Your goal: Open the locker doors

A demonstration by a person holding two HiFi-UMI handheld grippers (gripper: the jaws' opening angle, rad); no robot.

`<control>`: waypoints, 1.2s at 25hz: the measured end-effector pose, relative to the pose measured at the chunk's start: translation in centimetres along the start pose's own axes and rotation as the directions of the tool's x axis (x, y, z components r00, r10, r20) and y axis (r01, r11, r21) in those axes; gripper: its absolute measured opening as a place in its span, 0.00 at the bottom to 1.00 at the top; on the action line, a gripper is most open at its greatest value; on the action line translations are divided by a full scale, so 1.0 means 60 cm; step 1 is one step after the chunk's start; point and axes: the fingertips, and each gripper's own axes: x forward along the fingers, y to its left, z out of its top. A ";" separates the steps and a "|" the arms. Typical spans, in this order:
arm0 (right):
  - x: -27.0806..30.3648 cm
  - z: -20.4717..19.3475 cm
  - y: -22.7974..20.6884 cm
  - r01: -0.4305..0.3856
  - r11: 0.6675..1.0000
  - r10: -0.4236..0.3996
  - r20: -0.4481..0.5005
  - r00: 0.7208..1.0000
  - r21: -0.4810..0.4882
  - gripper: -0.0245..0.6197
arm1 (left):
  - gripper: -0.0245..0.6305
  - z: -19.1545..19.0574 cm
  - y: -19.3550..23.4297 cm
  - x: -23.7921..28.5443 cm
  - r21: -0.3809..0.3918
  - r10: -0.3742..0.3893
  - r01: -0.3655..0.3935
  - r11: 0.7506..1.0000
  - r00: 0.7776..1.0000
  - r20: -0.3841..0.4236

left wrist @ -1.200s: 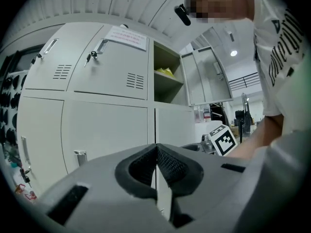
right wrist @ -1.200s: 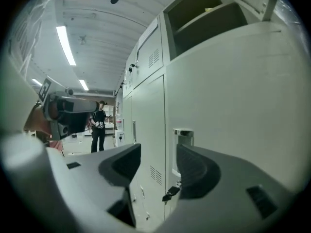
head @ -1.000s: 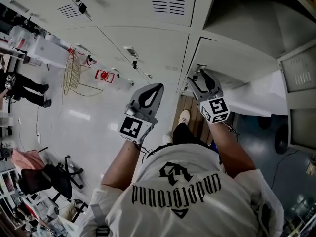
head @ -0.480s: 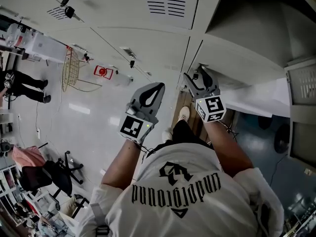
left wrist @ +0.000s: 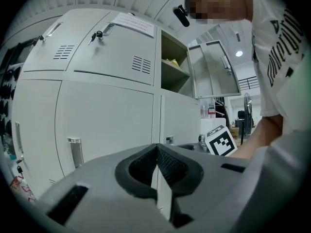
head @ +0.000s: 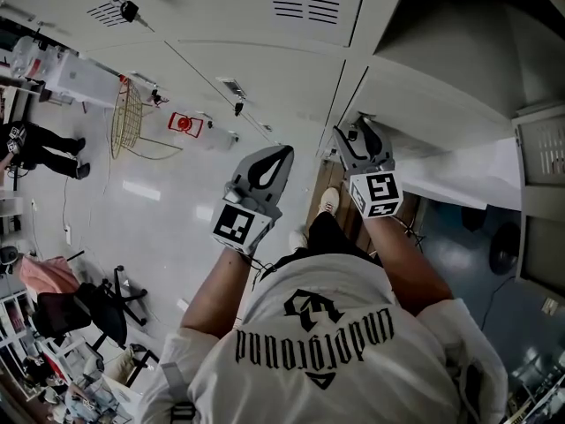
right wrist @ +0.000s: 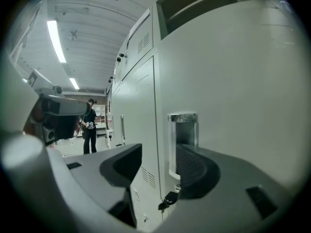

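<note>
Head view: left gripper (head: pixel 284 154) before closed locker doors (head: pixel 265 73), well apart from them; right gripper (head: pixel 357 124) at door edge beside open compartment (head: pixel 459 20) | Left gripper view: jaws together, empty; handle (left wrist: pixel 75 152) ahead; open upper door (left wrist: pixel 214 69) at right | Right gripper view: jaws apart, closing; metal handle (right wrist: pixel 182 137) between them, not pressed; key (right wrist: pixel 168 198) below; person (right wrist: pixel 89 125) far behind.

Over the last second my right claw (head: pixel 360 140) has crept a little toward 10 o'clock in the head view, and its marker cube (head: pixel 375 194) now sits slightly left of and above where it was. Its jaws had spread to their widest and are now closing, with the locker door's metal handle (right wrist: pixel 182 144) between them. The upper locker's vent slots (head: pixel 316 1) have drifted toward 3 o'clock.
</note>
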 end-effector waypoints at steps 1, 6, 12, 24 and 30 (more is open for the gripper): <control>-0.003 -0.001 0.002 0.005 1.000 -0.005 -0.003 1.000 -0.004 0.38 | 0.05 0.002 0.000 -0.003 0.005 0.000 0.000 1.000 1.000 0.003; -0.026 -0.010 0.019 0.024 1.000 -0.024 -0.010 1.000 -0.015 0.35 | 0.05 0.006 -0.012 -0.027 0.017 -0.002 0.002 1.000 1.000 0.010; -0.071 -0.020 0.038 0.069 0.997 -0.070 -0.013 0.997 -0.028 0.31 | 0.05 0.012 -0.042 -0.065 0.025 -0.019 0.018 1.000 1.000 0.023; -0.177 -0.041 0.057 0.157 0.987 -0.157 -0.014 0.987 -0.039 0.22 | 0.05 0.009 -0.125 -0.157 0.088 -0.104 0.099 0.991 0.993 0.052; -0.224 -0.049 0.064 0.127 0.991 -0.128 -0.008 0.992 -0.031 0.22 | 0.05 -0.007 -0.179 -0.186 0.081 -0.171 0.167 0.983 0.984 0.046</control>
